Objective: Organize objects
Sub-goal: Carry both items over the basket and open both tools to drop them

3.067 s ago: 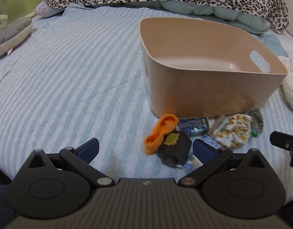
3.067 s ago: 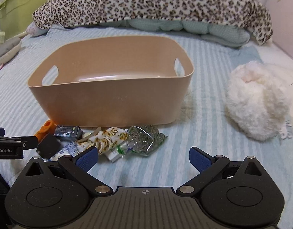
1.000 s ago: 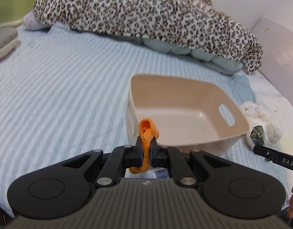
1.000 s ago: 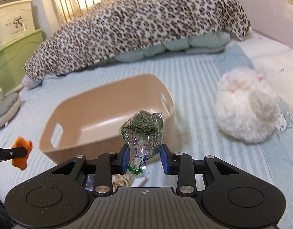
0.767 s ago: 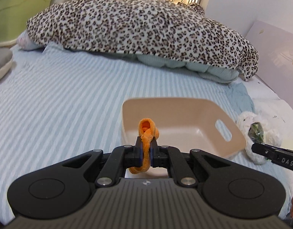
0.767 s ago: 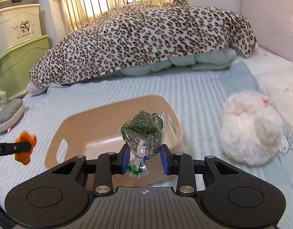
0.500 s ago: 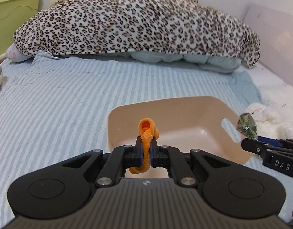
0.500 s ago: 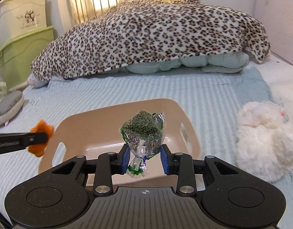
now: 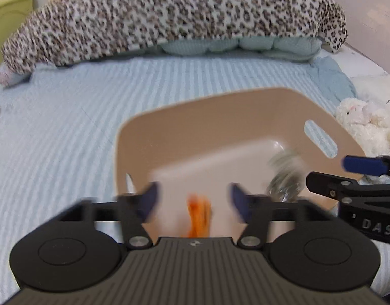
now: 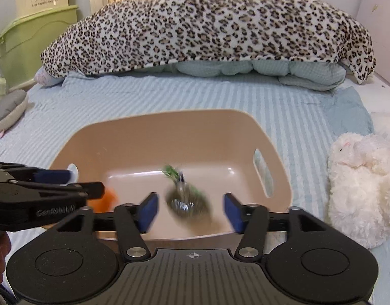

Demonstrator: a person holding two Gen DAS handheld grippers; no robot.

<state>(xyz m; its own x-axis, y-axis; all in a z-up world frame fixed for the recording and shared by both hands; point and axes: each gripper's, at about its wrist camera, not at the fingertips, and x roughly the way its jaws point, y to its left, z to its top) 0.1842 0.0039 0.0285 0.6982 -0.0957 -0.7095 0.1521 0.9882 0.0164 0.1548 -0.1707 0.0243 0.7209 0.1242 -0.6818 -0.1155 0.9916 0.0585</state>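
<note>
Beige bin [image 10: 271, 150]: keep both grippers (left [image 9: 193, 198], right [image 10: 187, 209]) spread wide above it; blurred orange item [image 9: 198, 216] and green packet [image 10: 187, 198] probably falling inside.

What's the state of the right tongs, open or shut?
Open. The right tongs have their blue pads spread wide, and the green packet, blurred, is loose between them above the beige bin.

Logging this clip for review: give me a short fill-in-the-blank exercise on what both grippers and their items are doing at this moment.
1. The left gripper has its jaws ____.
2. The blurred orange item and the green packet are both over the tan ____.
3. The right gripper holds ____.
4. To the right of the bin lies a white ____ toy.

Missing words: open; bin; nothing; plush
</note>
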